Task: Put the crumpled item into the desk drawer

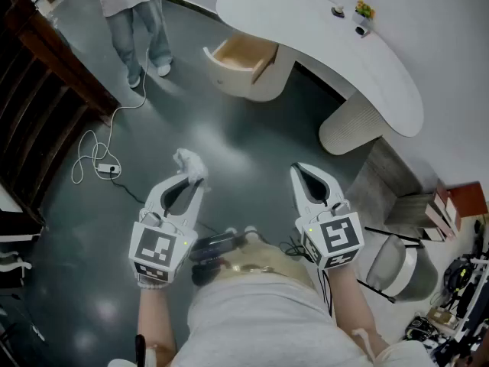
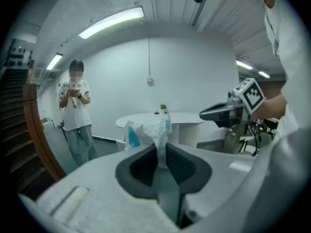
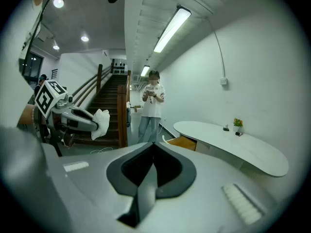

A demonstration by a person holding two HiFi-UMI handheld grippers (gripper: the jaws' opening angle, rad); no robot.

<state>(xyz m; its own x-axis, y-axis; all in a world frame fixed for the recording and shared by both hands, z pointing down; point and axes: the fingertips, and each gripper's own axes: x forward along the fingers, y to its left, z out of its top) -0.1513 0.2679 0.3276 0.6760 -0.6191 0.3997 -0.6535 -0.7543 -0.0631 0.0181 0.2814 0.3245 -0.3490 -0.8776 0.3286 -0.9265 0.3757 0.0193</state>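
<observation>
The left gripper [image 1: 191, 176] is pinching the crumpled item [image 1: 189, 161], a white wad with a patch of blue on it. Its jaws are pressing together on a thin tail of the wad, and the bulk is bunching up beyond the tips. In the left gripper view the wad is covering part of the desk [image 1: 328, 44] behind it. The right gripper [image 1: 299, 171] is gripping nothing, its jaws meeting edge to edge with no gap.

Both grippers are hanging over the dark floor [image 1: 229, 144], well apart from the desk. The drawer [image 1: 241, 58] is standing open, pulled out from the rounded pedestal, with its back end disappearing under the white top. In the right gripper view only a pale wooden corner of it is showing, just above the jaws.

A person [image 1: 137, 14] is standing near the drawer, cut off by the top edge of the head view (only legs and the hem of a white top are showing there). A small plant [image 1: 364, 9] is sitting on the desk beside two objects too small to identify. A white cable [image 1: 95, 155] is trailing across the floor near the stairs [image 1: 38, 75].
</observation>
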